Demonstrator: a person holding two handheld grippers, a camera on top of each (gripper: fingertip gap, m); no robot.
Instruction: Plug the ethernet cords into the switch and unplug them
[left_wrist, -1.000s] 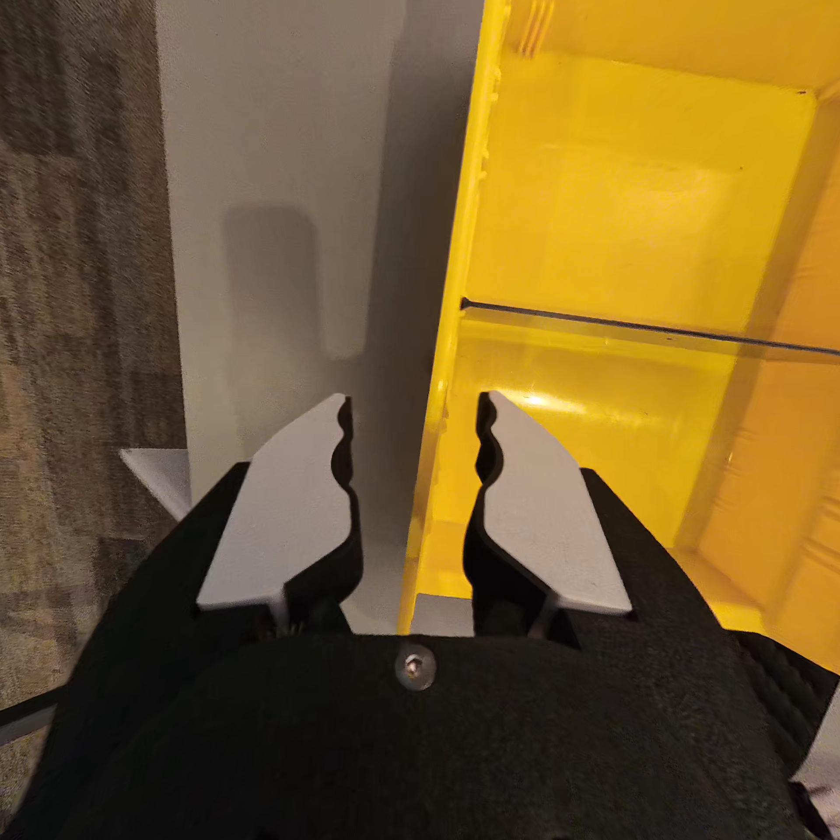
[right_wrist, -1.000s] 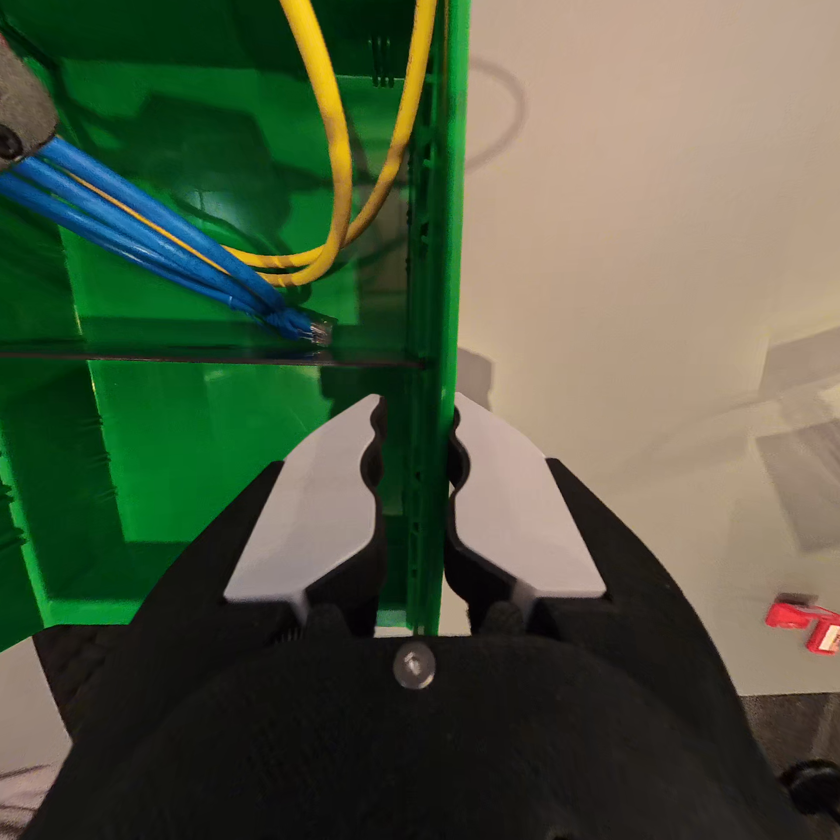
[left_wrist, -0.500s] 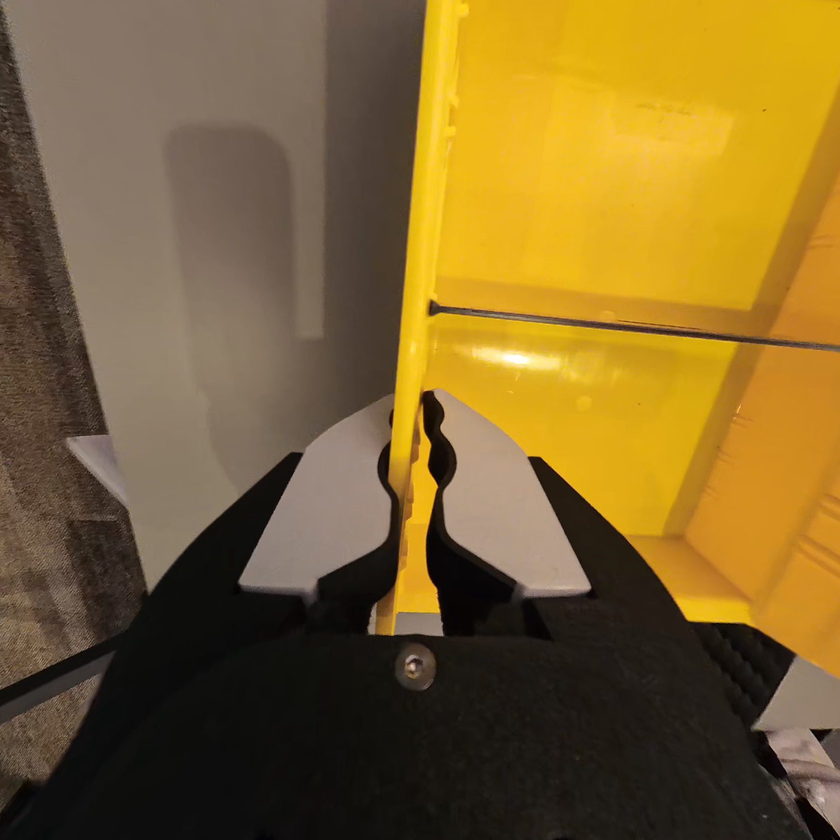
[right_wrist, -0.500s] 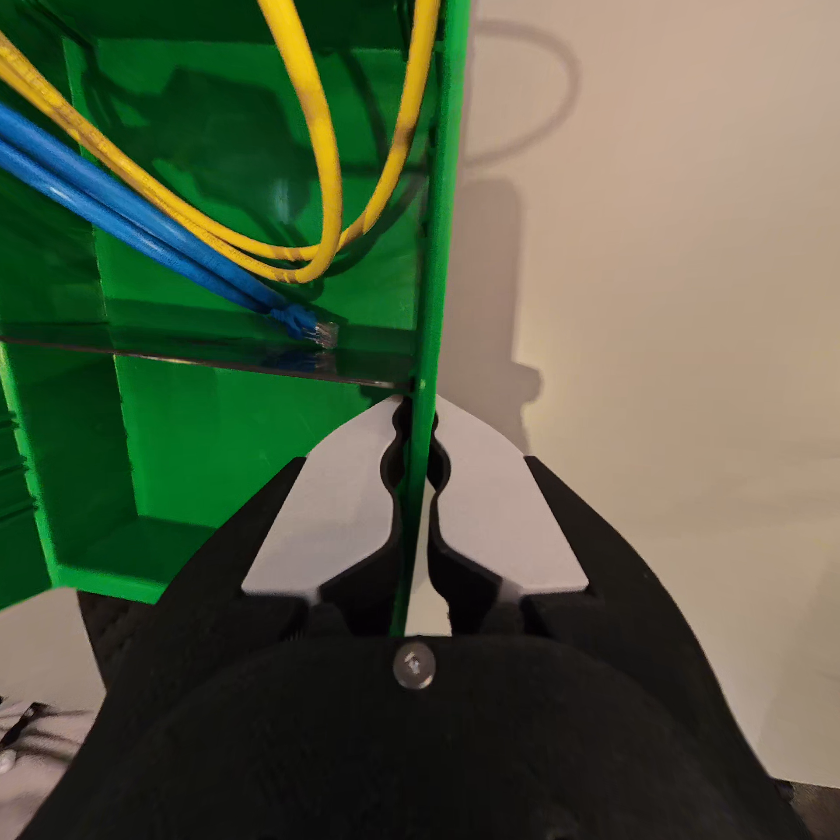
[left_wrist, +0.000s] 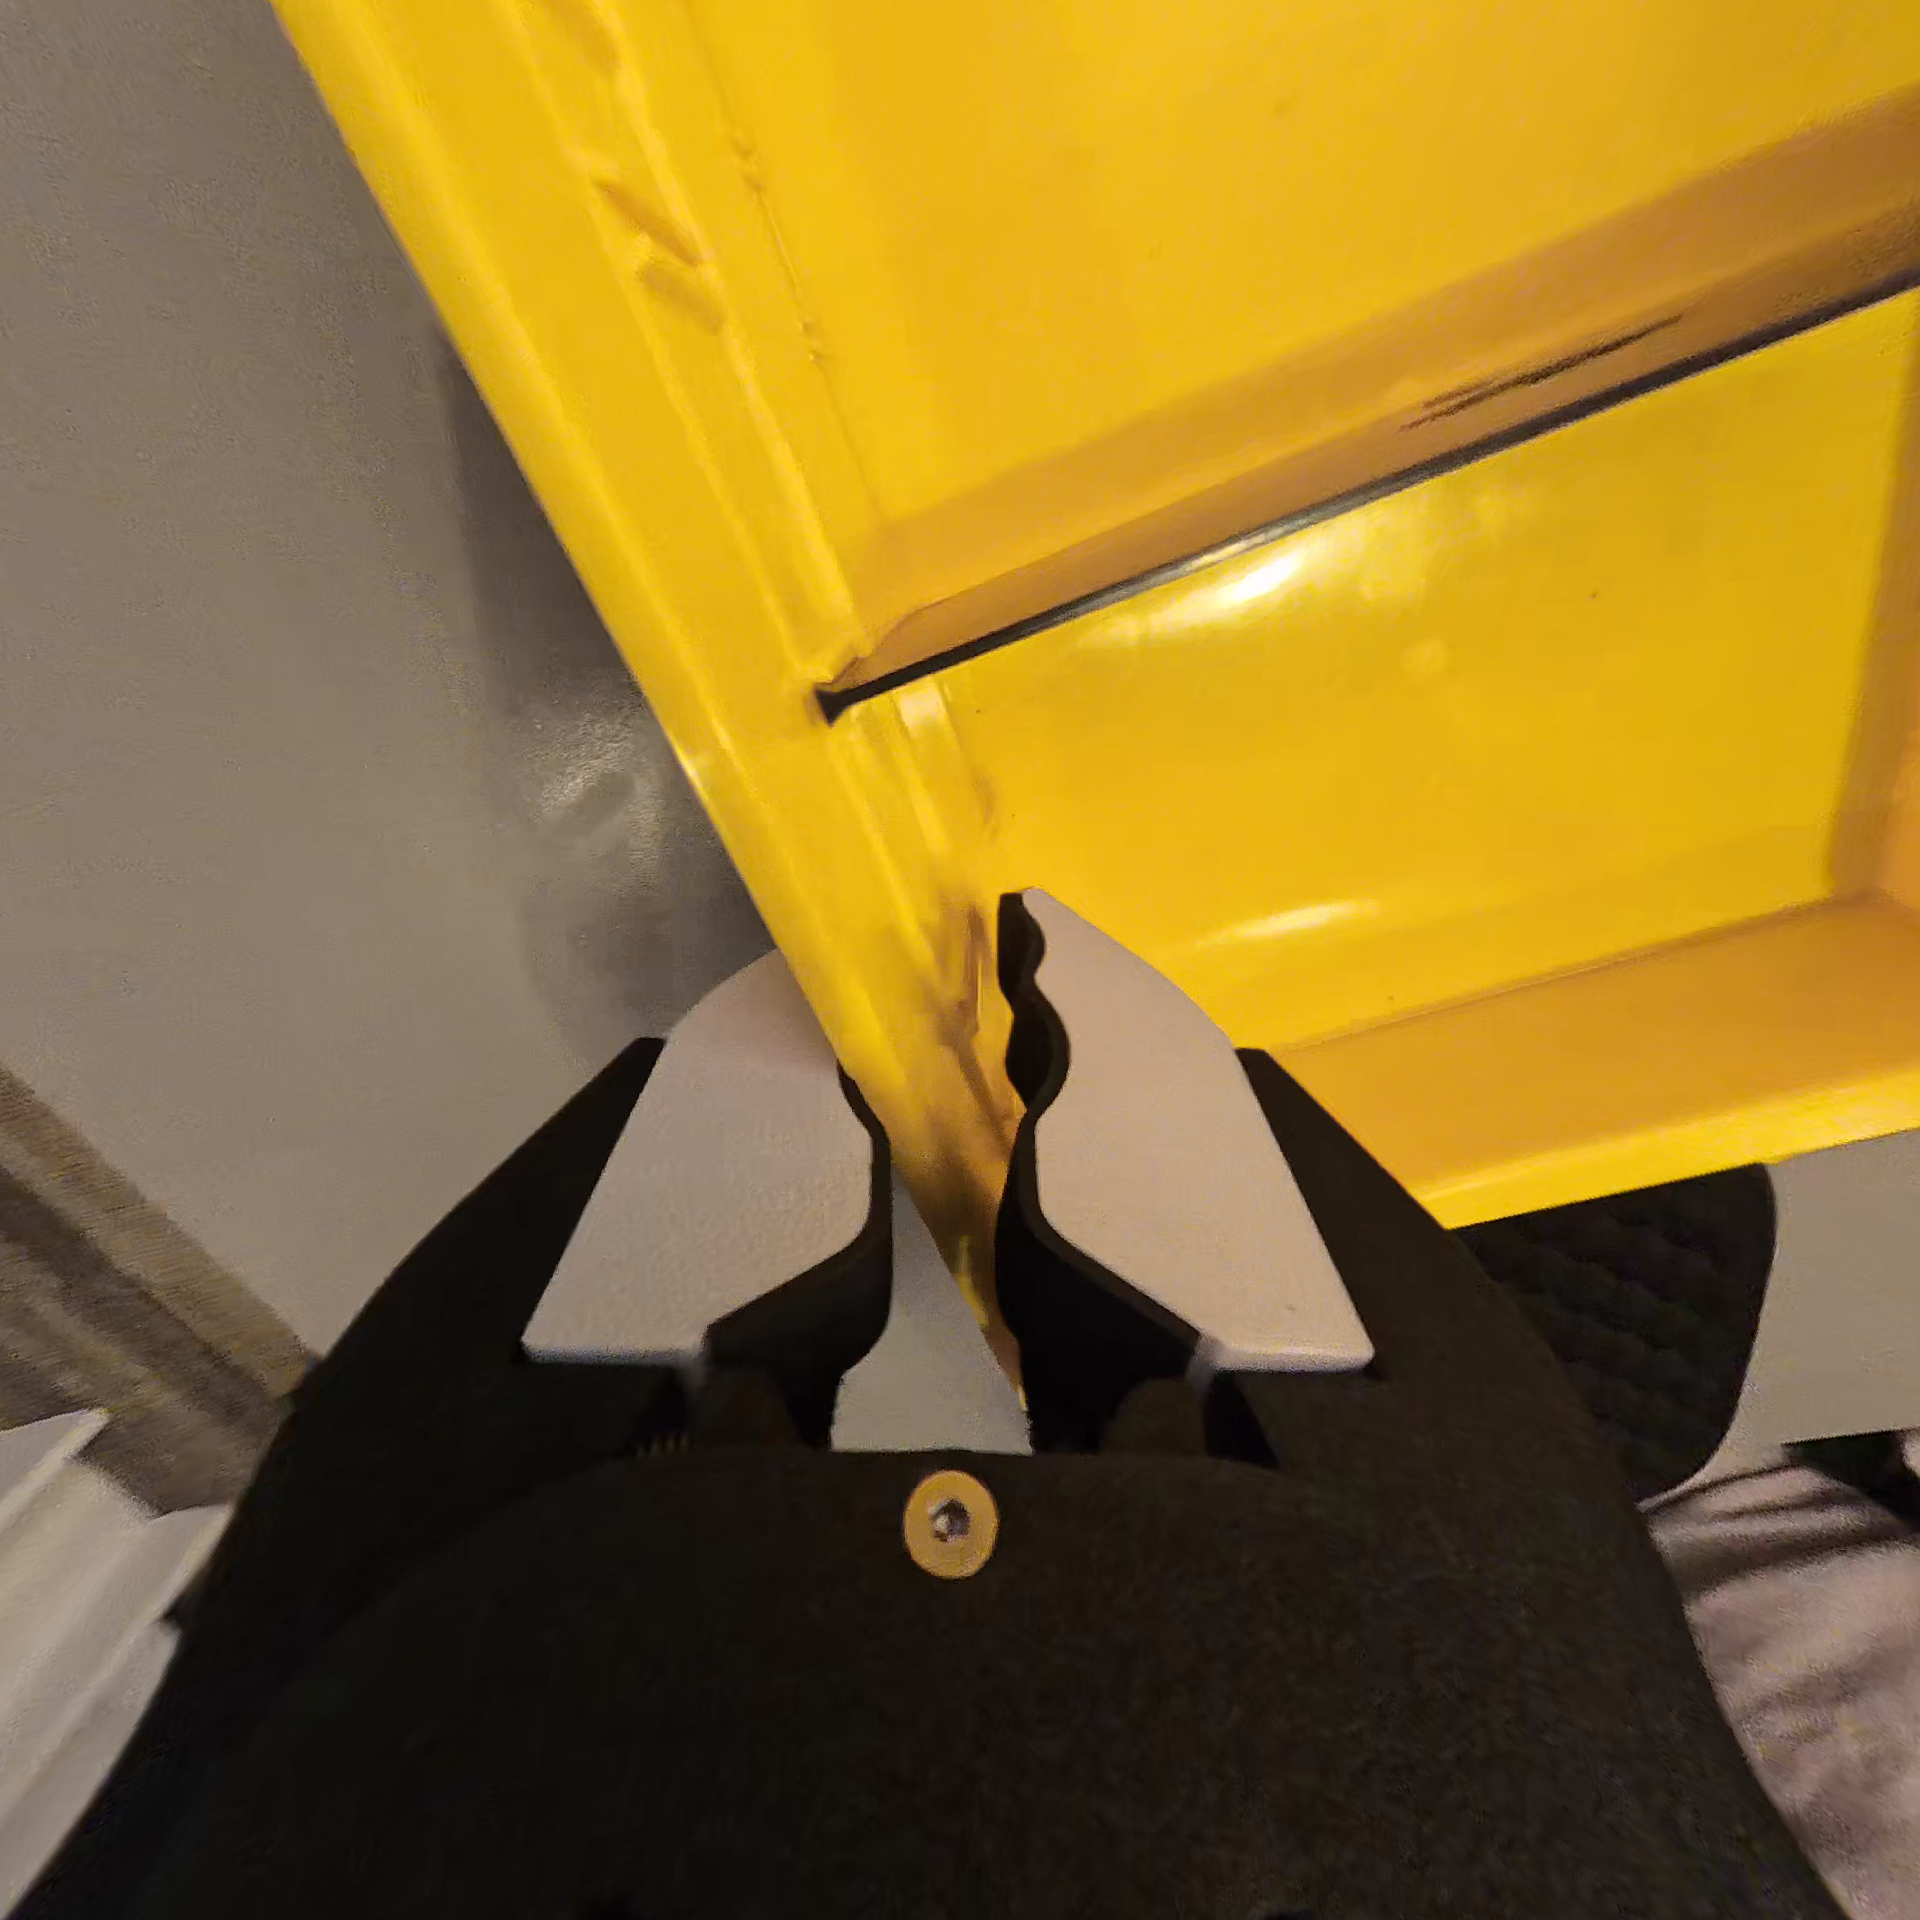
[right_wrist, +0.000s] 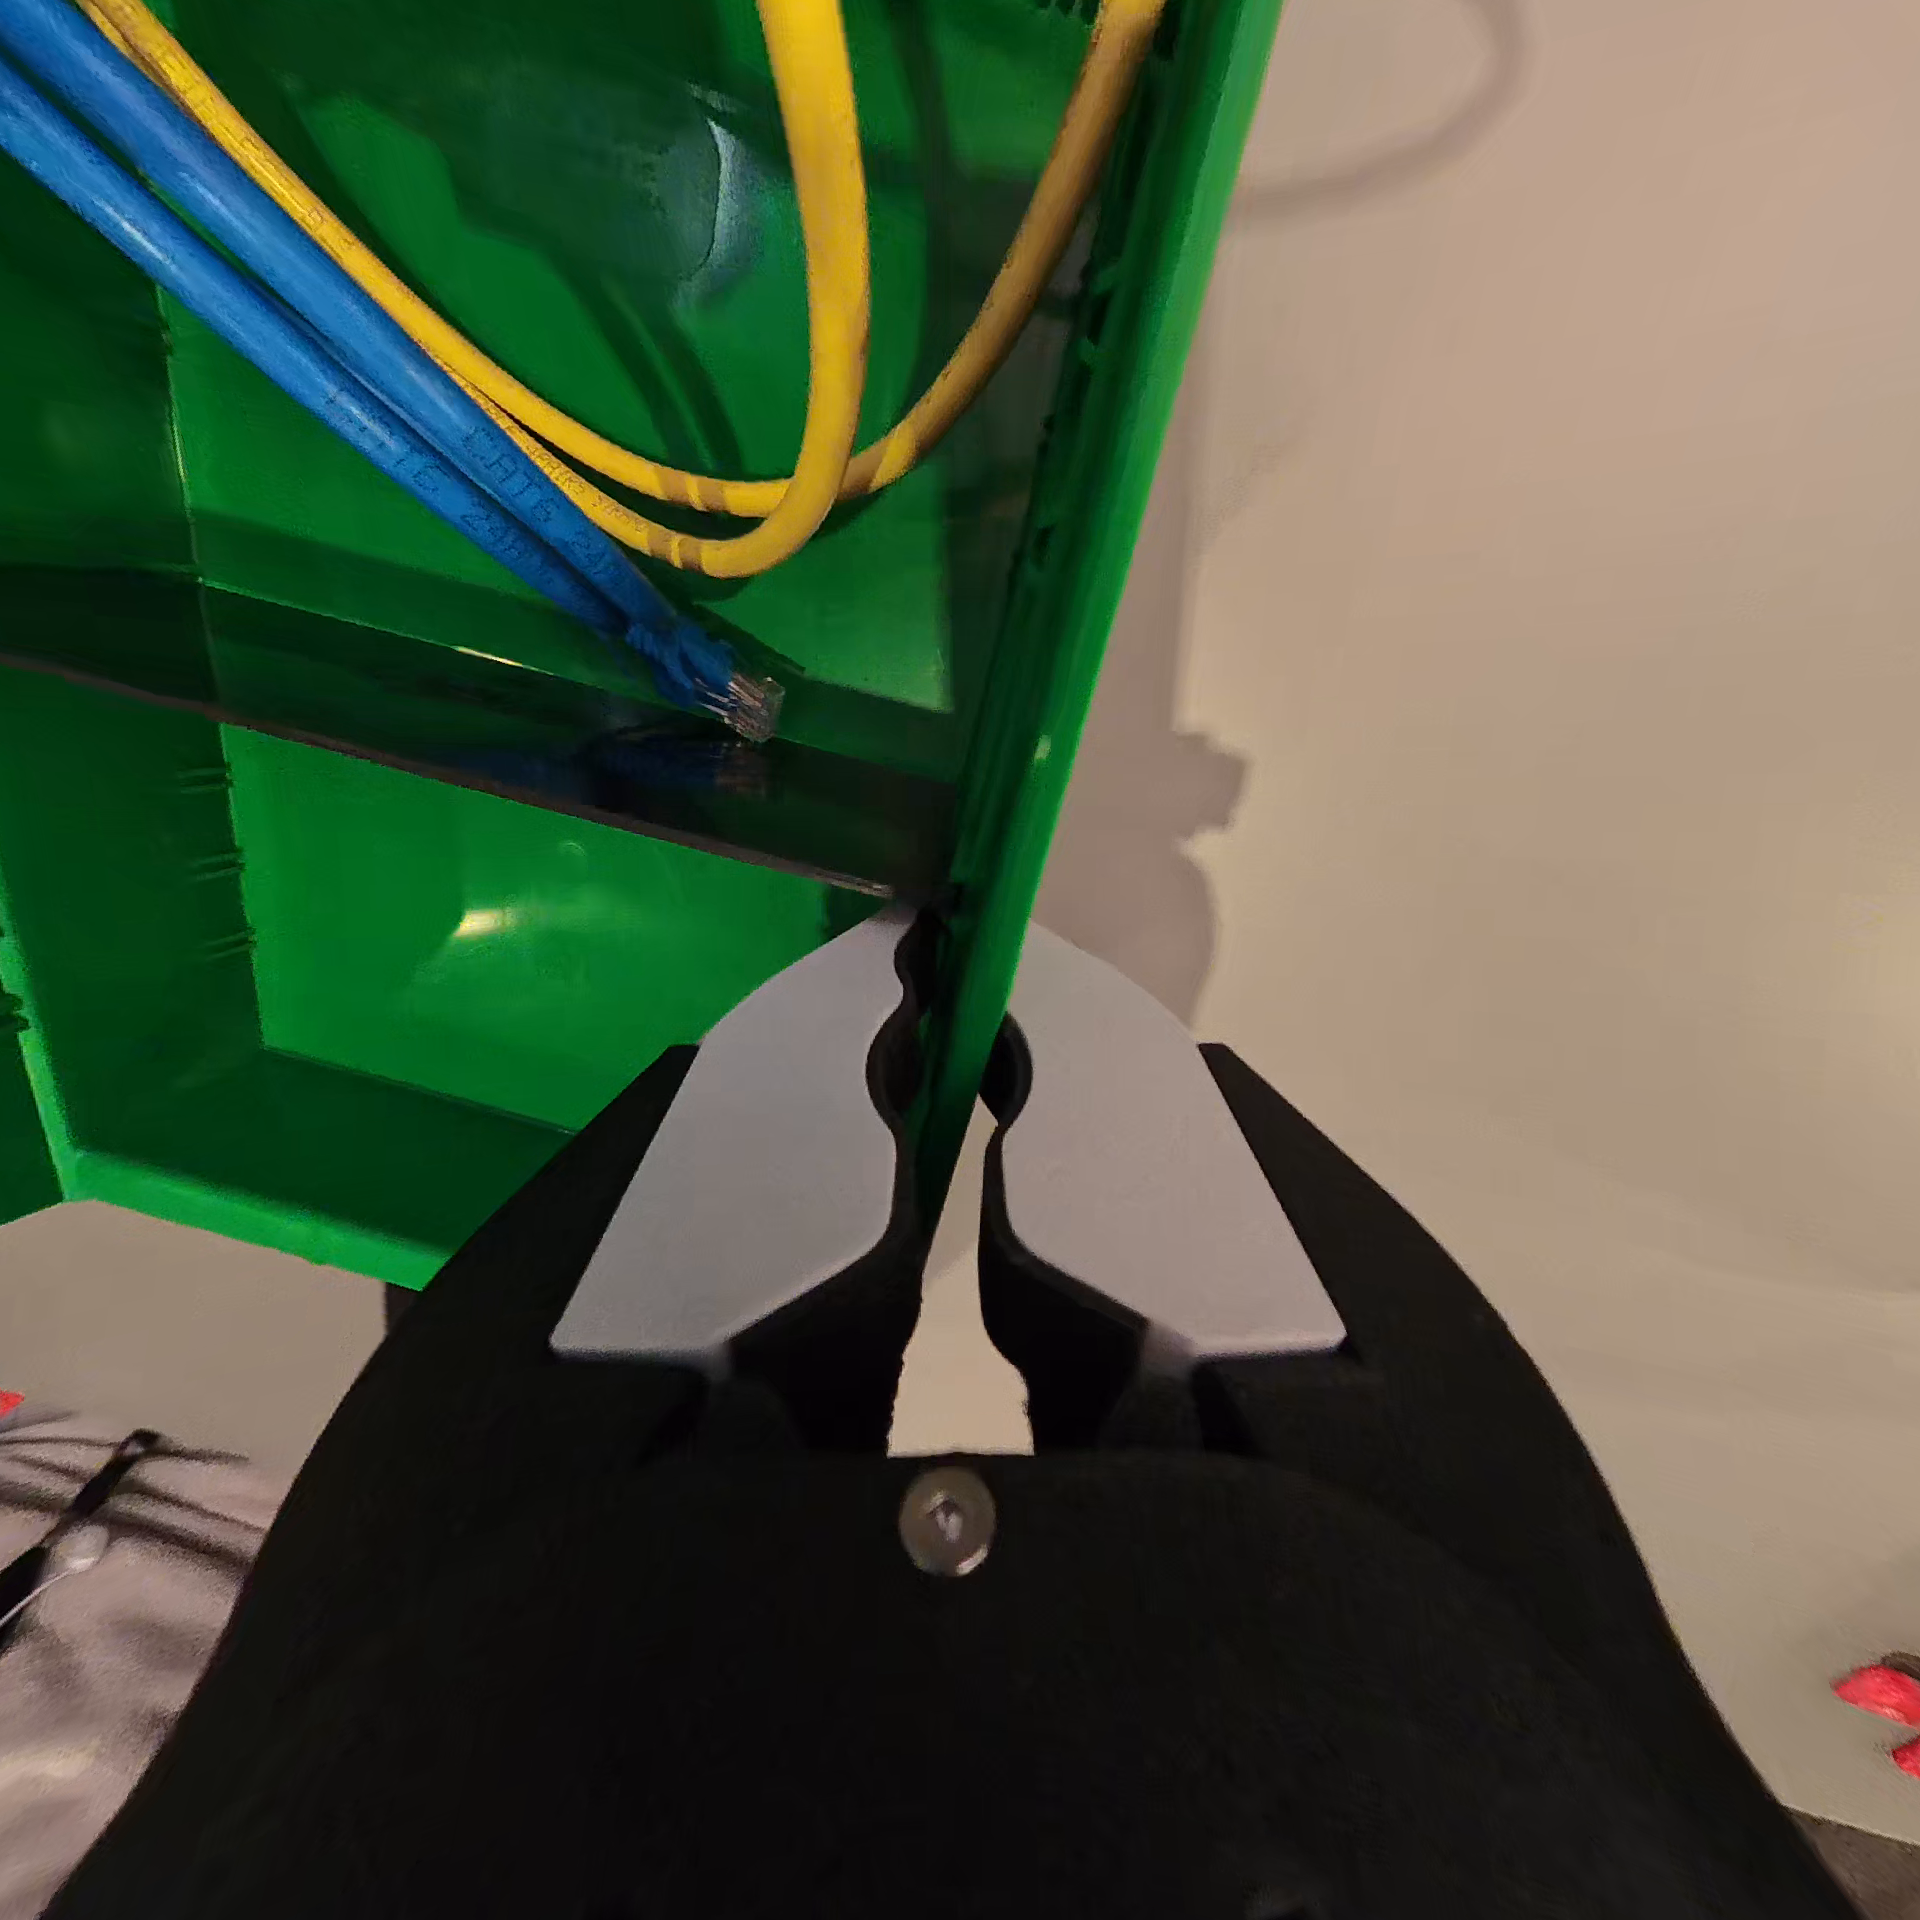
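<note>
Bins first: yellow bin (left_wrist: 1403, 260) in the left wrist view, tilted, with a thin dark divider (left_wrist: 1351, 509) across it; both compartments that show look bare. Left gripper (left_wrist: 940, 1029) is closed on the bin's side wall, wall running between the fingers; right pad sits against it, left pad mostly hidden behind the wall.

Green bin (right_wrist: 436, 935) in the right wrist view, also split by a dark divider (right_wrist: 468, 748). Far compartment holds the ethernet cords: blue cords (right_wrist: 312, 343) with a clear plug (right_wrist: 750, 704) resting near the divider, plus looped yellow cords (right_wrist: 831, 312). Near compartment shows nothing in it. Right gripper (right_wrist: 961, 997) is clamped on the green bin's right wall, pads pressing from both sides.

Switch not visible in either view. Bench (right_wrist: 1558, 727) is pale beside the green bin.
</note>
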